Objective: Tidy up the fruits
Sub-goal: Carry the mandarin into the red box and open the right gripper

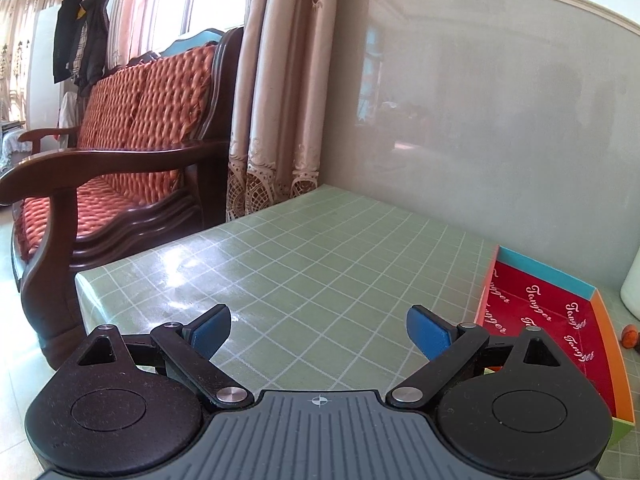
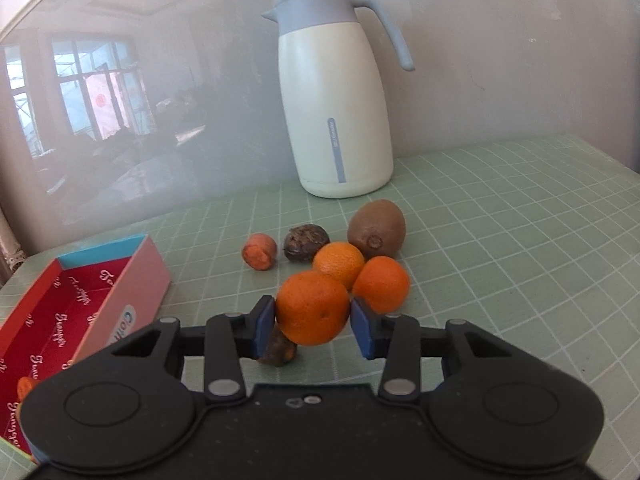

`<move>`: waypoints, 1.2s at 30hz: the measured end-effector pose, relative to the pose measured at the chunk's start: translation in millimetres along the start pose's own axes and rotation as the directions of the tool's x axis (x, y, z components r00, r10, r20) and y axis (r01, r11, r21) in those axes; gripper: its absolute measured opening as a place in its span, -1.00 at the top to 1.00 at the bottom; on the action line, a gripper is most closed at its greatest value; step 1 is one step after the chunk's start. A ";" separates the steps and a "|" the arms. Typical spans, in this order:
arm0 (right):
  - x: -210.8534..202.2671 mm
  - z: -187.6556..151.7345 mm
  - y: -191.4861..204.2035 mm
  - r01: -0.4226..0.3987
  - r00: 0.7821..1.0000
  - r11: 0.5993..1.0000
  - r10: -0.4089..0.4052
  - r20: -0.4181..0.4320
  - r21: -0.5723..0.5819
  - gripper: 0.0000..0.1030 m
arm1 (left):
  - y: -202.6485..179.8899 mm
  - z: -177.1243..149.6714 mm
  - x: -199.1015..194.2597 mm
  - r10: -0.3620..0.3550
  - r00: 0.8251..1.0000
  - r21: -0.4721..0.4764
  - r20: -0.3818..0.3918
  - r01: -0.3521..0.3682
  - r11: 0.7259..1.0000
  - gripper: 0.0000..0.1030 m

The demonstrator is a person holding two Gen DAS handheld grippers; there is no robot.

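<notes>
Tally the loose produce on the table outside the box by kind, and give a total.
Oranges: 3
Kiwi: 1
Carrot pieces: 1
Dark wrinkled fruits: 2
Total: 7

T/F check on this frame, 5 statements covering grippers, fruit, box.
1. The right hand-held gripper has its pads on either side of an orange. True.
2. The left hand-held gripper holds a kiwi. False: it is open, with nothing between its pads.
3. The kiwi lies in the red-lined box. False: it sits on the table, in front of the thermos jug.
4. Two more oranges lie behind the gripped one. True.
5. The jug lies on its side. False: it stands upright.
</notes>
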State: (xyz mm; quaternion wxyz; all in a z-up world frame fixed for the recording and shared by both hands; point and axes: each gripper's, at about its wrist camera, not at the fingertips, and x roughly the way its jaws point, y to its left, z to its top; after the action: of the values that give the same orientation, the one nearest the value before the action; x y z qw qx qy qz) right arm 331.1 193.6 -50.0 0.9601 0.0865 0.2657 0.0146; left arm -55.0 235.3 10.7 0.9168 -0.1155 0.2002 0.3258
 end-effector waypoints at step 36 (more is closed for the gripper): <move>-41.7 -31.1 129.0 -0.434 0.892 0.813 0.449 -0.057 -0.388 0.21 | 26.8 -5.5 -9.2 0.092 0.995 0.010 0.031 -0.093 0.996 -0.85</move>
State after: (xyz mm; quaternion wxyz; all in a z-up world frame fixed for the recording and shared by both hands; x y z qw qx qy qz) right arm 281.7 322.5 -32.7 0.9327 -0.0473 0.2123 0.2877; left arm -80.3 248.7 7.7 0.9043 -0.0958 0.1930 0.3684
